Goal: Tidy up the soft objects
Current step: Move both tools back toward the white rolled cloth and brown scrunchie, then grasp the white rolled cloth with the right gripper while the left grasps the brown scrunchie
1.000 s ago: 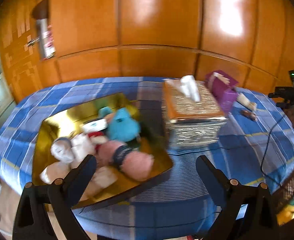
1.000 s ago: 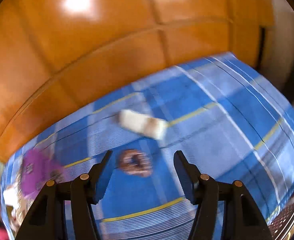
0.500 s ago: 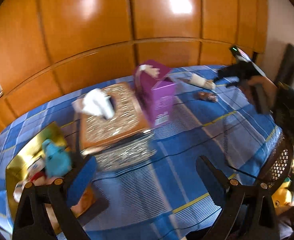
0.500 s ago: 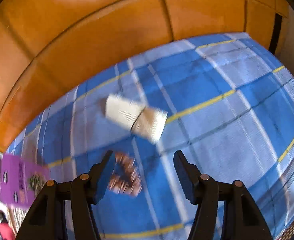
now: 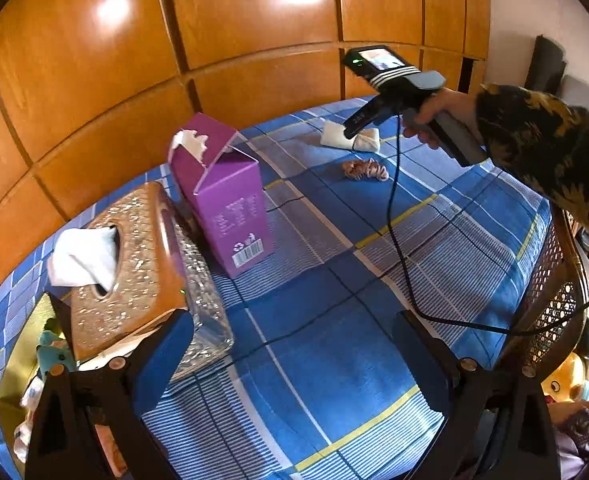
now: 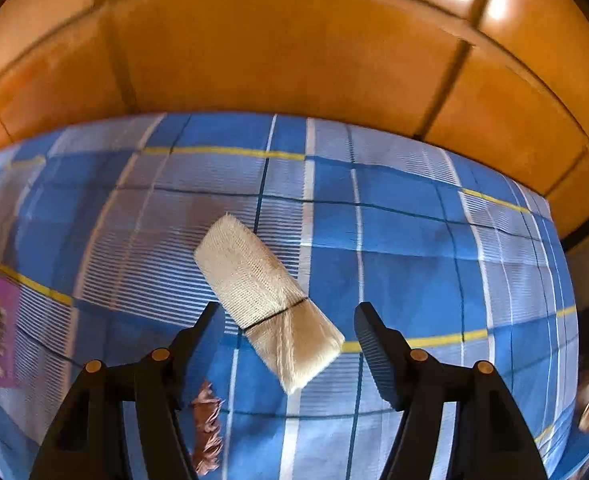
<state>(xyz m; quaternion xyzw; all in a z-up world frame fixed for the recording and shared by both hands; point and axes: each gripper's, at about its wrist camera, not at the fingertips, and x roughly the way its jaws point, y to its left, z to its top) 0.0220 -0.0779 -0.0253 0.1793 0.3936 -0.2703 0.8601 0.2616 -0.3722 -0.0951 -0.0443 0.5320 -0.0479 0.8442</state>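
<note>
A cream rolled cloth tied with a dark band lies on the blue plaid tablecloth. My right gripper hovers over its near end, jaws opening, pads apart from the cloth. A pinkish-brown scrunchie lies behind the left finger. From the left wrist view, the right gripper's body, held by a hand, hangs above the cloth, with the scrunchie nearer. My left gripper is open and empty over the tablecloth. A gold tray holding plush toys shows at the lower left.
A purple tissue box and a glittery gold tissue box stand left of centre. A black cable trails across the cloth from the right gripper. A wicker chair stands at the table's right edge. Wooden panels back the table.
The right gripper moved from over the scrunchie to over the rolled cloth and its jaws widened. The left view swung right, away from the tray toward the tissue boxes and the right hand.
</note>
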